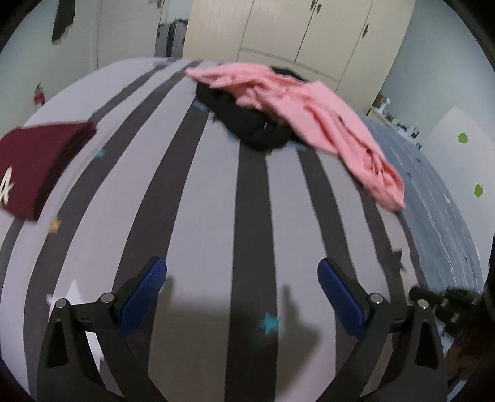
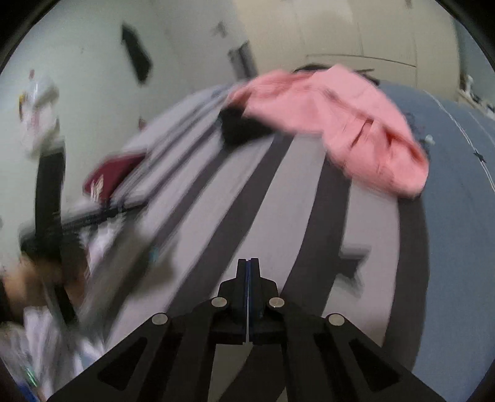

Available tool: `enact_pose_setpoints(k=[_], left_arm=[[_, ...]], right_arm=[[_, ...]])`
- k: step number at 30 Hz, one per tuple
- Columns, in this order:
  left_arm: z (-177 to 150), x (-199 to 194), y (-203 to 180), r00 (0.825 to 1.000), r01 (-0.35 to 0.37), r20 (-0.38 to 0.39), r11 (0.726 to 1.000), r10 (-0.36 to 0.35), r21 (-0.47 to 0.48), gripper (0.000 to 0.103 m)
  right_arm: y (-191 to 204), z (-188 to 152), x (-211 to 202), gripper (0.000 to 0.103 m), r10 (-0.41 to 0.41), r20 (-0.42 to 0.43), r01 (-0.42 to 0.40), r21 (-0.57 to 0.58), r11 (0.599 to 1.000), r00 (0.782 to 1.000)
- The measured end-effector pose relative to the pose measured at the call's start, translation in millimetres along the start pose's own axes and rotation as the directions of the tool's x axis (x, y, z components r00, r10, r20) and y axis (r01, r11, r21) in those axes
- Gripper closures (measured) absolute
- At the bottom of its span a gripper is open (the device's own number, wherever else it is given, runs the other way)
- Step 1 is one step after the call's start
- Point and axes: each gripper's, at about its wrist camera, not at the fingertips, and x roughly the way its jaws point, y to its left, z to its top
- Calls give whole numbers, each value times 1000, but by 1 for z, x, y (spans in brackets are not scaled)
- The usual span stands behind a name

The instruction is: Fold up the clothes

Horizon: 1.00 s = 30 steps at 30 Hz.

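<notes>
A crumpled pink garment (image 1: 312, 120) lies at the far side of the striped bed (image 1: 198, 216), draped over a black garment (image 1: 250, 123). A folded maroon garment (image 1: 37, 164) with white lettering rests at the left. My left gripper (image 1: 242, 273) hovers open over bare stripes, well short of the pile, nothing between its blue pads (image 1: 145, 297). In the right wrist view, which is motion-blurred, my right gripper (image 2: 248, 263) is shut on nothing above the stripes. The pink garment (image 2: 346, 130), black garment (image 2: 238, 126) and maroon garment (image 2: 108, 179) lie beyond it.
A blue-grey blanket (image 1: 433, 210) covers the bed's right side. Cream wardrobe doors (image 1: 294, 34) stand behind the bed. White cloth (image 2: 46, 346) and a hand (image 2: 18, 284) show blurred at the left of the right wrist view. A dark item (image 1: 63, 18) hangs on the wall.
</notes>
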Motion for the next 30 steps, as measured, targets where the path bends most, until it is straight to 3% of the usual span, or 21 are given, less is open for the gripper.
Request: enact_pose_setpoints(k=[3,5,7,9,12,17,22,25,28,29,30], left_arm=[[-4,3,-6,1000,-12,-18,999,13,50,5],[0,6,-13,1000,-11,-4,997,11,72,5],[7,13,-23,1000,-6,15,997,5,81,5],[15,22,-35,999,6,32,997,-9,83,5],[28,38,-55,998,29,56,996,-34,86,5],[51,74,-100,993,96,51,988,-103,117,5],[86,111,-161,985,152,48,968,-164,201,5],[104,133,-185,986,155,28,961,-166,228,5],[115,161,-202,991,130,-19,958,-129,255,6],[118,172,-207,993,115,-40,957,-108,268,10],[119,184,-210,995,90,-70,953,-73,288,25]], right_arm=[[-12,-20,5,102,-66,-41,69,83,994,997],[-38,-14,4,101,-130,-12,130,165,978,991],[-65,2,6,91,-232,14,224,215,951,973],[-89,18,5,68,-291,43,272,254,928,956],[-120,39,9,56,-350,64,312,323,893,935],[-163,77,19,50,-350,73,293,405,866,934],[-191,90,31,50,-331,66,266,461,847,941],[-206,97,36,50,-314,67,243,490,837,947],[-212,103,46,50,-289,42,237,466,852,956],[-212,104,51,50,-285,26,243,453,858,958],[-213,105,55,50,-282,10,250,439,863,959]])
